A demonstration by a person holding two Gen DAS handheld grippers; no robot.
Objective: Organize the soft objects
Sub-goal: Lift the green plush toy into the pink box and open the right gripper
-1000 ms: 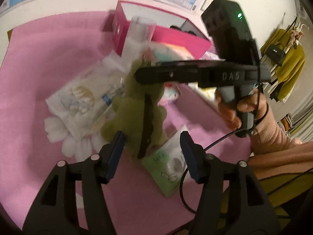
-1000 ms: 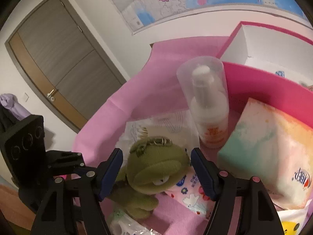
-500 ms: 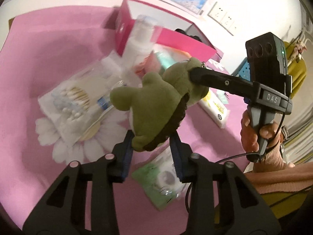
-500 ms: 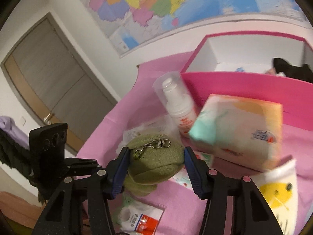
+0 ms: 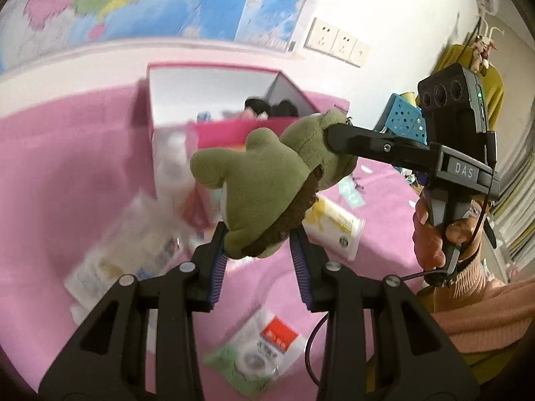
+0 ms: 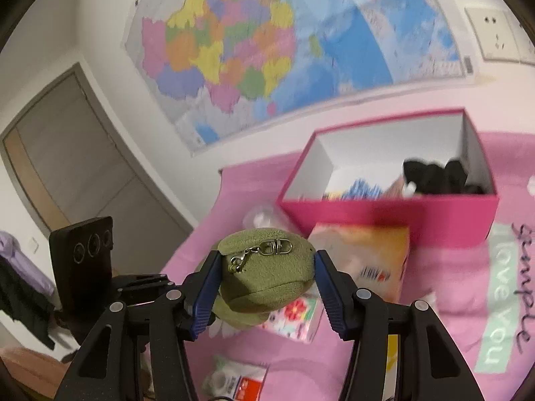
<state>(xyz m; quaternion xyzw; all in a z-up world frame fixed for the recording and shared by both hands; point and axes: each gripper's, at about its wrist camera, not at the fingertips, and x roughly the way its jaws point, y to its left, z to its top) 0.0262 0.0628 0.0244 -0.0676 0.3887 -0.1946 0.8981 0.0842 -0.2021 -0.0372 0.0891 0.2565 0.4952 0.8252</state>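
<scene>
Left wrist view shows one green plush toy [image 5: 264, 180] held up in the air above a pink tablecloth [image 5: 67, 173], gripped at both ends. The left gripper [image 5: 257, 250] has its two blue-padded fingers [image 5: 215, 267] clamped on the toy's lower body, where a dark brown strip runs along the seam. The right gripper [image 5: 337, 140], held by one hand [image 5: 431, 230] in a peach sleeve, pinches the toy's head from the right side.

From the right wrist view, the right gripper [image 6: 267, 279] presses its pads against both sides of the toy's [image 6: 267, 274] rounded head. The toy is olive green, soft and fuzzy, with one small metal clasp [image 6: 264, 250] on a short chain lying on top of the head.

Beyond the toy sits one open pink box [image 6: 388, 214] with white inner walls; something black [image 6: 441, 177] lies in its right end, along with a few blurred items I cannot make out. Just in front of the box lies one pack of tissues [image 6: 364, 257] in orange and white wrapping, and beside it one clear-capped bottle [image 6: 260, 217], partly hidden by the toy. One flowered pack [image 6: 294, 317] lies under the toy, and one small green and white packet with a red label [image 5: 260, 347] lies near the table's edge. One yellow and white packet [image 5: 334, 230] lies to the right, and one blurred white bag [image 5: 127, 250] to the left. One map [image 6: 267, 43] hangs on the wall.
</scene>
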